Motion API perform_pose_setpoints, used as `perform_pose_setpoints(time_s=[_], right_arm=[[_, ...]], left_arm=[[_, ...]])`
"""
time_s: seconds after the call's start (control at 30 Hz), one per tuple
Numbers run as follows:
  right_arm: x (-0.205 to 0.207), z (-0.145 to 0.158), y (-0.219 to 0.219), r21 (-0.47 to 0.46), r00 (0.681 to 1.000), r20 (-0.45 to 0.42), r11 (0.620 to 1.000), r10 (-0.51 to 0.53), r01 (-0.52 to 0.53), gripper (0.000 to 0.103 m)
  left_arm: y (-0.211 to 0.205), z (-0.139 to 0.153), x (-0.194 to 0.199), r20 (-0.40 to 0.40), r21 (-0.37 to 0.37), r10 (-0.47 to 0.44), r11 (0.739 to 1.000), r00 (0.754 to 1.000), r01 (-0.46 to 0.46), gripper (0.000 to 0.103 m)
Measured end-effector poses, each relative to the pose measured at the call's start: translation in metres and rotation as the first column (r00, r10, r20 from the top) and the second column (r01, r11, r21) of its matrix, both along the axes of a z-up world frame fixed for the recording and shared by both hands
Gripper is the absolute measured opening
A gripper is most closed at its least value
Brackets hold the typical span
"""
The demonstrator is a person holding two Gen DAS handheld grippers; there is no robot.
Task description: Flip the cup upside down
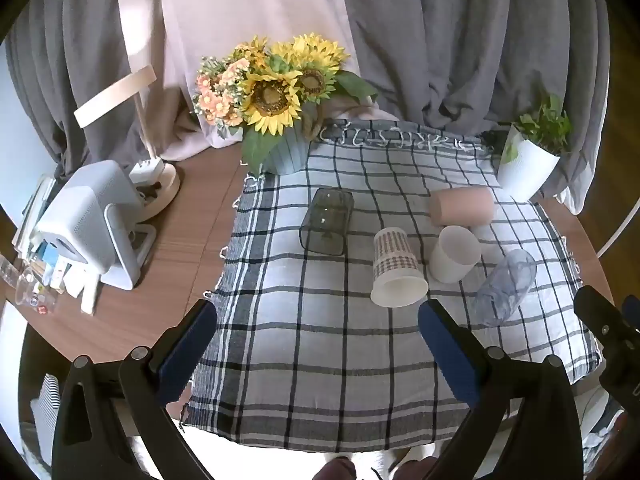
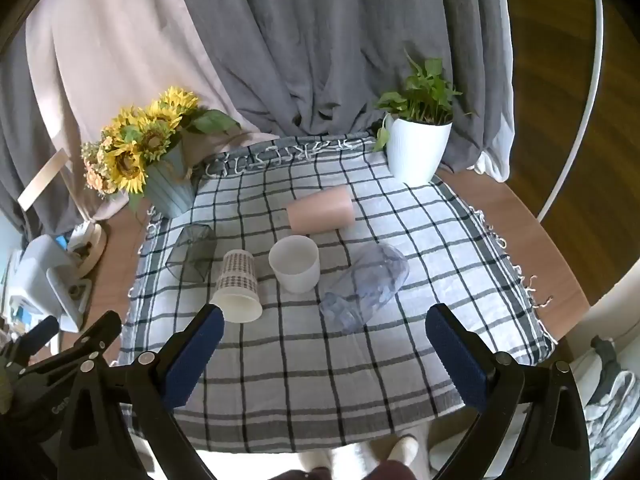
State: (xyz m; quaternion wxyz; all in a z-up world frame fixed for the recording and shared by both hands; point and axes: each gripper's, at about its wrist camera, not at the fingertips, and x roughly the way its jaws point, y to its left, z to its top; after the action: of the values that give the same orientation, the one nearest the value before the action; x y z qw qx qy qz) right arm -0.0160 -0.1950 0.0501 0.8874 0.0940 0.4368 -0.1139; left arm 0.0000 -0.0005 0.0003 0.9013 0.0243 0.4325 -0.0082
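No lettering on the cups, cloth or pots can be read.

Grey curtain (image 2: 320, 48) and pale pink drape (image 1: 248, 12) hang behind the round wooden table (image 1: 192, 216); dark wood floor (image 2: 560, 80) beyond. Daylight.

Left gripper (image 1: 318, 316) and right gripper (image 2: 322, 320) side by side, jaws wide apart, apparently empty.

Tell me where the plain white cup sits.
The white cup stands upright mid-cloth, between the patterned paper cup and clear tumbler, before the pink cup.
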Motion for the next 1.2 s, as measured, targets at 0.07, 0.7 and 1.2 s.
perform_pose_setpoints(time_s=[0.07, 0.7, 1.2], right_arm=[[0.000, 0.000, 0.000, -0.010, 1.000, -0.004, 1.000, -0.004, 0.004, 0.102], [0.005, -0.004, 0.007, 0.000, 1.000, 0.001, 1.000, -0.003, 0.003, 0.102], [0.005, -0.004, 0.006, 0.007, 1.000, -0.001, 1.000, 0.000, 0.000, 0.102]], left_arm=[[0.000, 0.001, 0.000, 0.003, -0.005, 0.002, 1.000, 1.000, -0.002, 0.103], [0.000, 0.004, 0.000, 0.022, -0.030, -0.012, 0.999, 1.000, 0.013, 0.103], [0.004, 0.006, 0.001, 0.028, -0.026, -0.005, 1.000, 1.000, 0.006, 0.103]])
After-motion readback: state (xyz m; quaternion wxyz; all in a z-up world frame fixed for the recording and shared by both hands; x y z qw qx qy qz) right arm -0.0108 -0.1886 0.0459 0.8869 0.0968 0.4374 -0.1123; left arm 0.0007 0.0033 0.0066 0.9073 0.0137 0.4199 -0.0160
